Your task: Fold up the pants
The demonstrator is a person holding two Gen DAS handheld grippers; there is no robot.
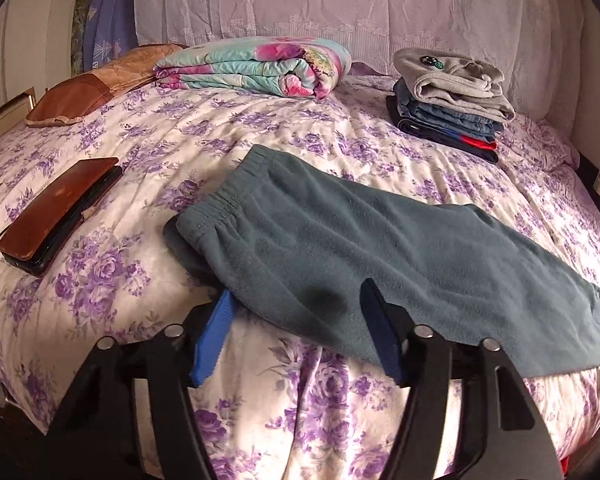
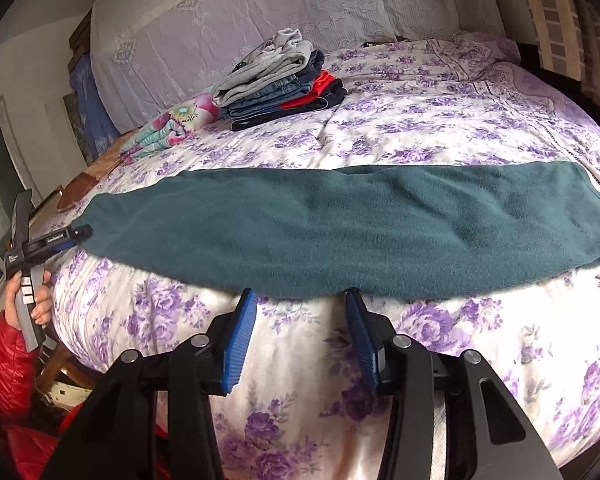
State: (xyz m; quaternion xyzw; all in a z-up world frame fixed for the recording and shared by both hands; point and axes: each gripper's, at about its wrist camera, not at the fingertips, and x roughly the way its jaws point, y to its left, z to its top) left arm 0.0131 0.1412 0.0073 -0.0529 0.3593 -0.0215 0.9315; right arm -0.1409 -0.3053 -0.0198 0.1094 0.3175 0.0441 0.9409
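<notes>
While the teal pants (image 2: 340,224) are laid lengthwise in a long strip on the flowered bedspread (image 2: 440,128), already doubled leg over leg, both grippers are held spread and empty at the near edge. The left gripper (image 1: 296,300) is poised at the waistband end, the right gripper (image 2: 300,300) by the leg. If only the top layer is pinched, the fleece could be dragged askew.

Teal fleece pants (image 2: 340,232). Bedspread (image 1: 180,148) white with purple flower print. Folded blanket (image 1: 256,66) turquoise with pink flowers. Clothes stack (image 1: 448,100): grey on top, blue denim, then black and red. Brown wallet (image 1: 56,216). Gripper pads (image 2: 240,336) blue, arms black.
</notes>
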